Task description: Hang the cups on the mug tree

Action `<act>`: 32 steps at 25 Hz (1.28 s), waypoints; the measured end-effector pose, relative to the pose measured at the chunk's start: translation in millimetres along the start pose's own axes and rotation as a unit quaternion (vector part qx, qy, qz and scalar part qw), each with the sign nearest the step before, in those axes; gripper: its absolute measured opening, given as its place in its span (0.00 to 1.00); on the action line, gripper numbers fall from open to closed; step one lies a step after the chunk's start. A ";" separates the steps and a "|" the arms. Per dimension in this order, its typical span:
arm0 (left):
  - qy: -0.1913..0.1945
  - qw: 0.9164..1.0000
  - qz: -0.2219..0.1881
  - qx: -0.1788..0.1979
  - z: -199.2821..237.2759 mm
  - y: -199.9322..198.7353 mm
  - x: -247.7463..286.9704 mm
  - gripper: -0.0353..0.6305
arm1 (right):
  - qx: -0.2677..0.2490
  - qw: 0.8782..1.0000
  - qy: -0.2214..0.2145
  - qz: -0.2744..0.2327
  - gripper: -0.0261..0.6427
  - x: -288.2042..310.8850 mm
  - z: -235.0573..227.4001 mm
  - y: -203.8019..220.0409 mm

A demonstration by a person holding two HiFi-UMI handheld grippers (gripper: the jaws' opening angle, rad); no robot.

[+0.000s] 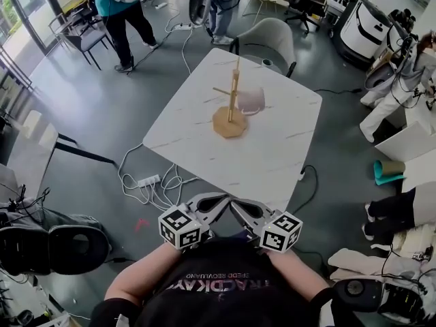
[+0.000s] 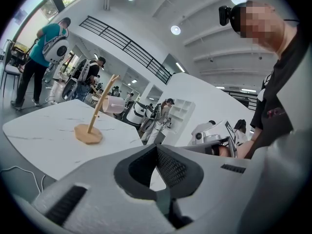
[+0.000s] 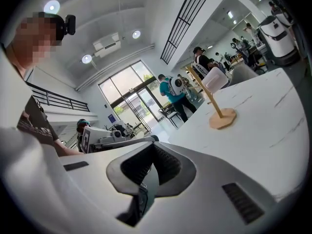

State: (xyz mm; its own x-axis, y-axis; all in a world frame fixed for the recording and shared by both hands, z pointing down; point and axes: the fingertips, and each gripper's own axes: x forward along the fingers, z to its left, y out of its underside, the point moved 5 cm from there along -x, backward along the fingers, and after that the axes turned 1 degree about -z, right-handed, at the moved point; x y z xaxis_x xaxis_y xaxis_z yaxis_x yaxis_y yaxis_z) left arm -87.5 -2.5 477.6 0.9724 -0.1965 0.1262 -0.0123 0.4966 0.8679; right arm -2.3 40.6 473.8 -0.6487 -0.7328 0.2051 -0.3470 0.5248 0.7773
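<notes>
Cup (image 1: 251,99) on mug tree (image 1: 230,111), both hand-held grippers closed and empty.
Head view: pink cup hangs on the tree mid-tabletop (image 1: 272,152); left hand-held gripper (image 1: 216,199) and right hand-held gripper (image 1: 238,206) sit tip to tip off the near edge, well apart from the tree. Left gripper view: jaws together, nothing between. Right gripper view: same, tree and cup far ahead.

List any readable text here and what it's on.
"TRACKDAYS": black shirt, seen upside down; the smaller line above it is too blurred to read.
Left cube, right cube: square patterns only, no letters.
Blue sign by the doors: too small to read.
</notes>
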 end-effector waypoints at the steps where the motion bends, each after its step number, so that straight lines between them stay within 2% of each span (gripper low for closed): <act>1: -0.001 1.000 -0.001 -0.001 -0.2 -0.2 -1.6 0.05 | 0.000 1.000 -0.001 0.001 0.06 0.6 1.1 0.3; 32: -0.016 1.000 -0.014 -0.008 9.5 4.6 -26.6 0.05 | -0.006 1.000 -0.013 0.007 0.05 16.1 13.2 10.9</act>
State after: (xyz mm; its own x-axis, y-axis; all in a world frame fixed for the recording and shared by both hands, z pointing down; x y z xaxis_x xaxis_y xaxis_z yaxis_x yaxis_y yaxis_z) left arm -115.6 -3.0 482.8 0.9641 -0.2381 0.1179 0.0189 0.5042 0.8634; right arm -25.4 40.3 477.8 -0.6715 -0.7133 0.2007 -0.3295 0.5300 0.7814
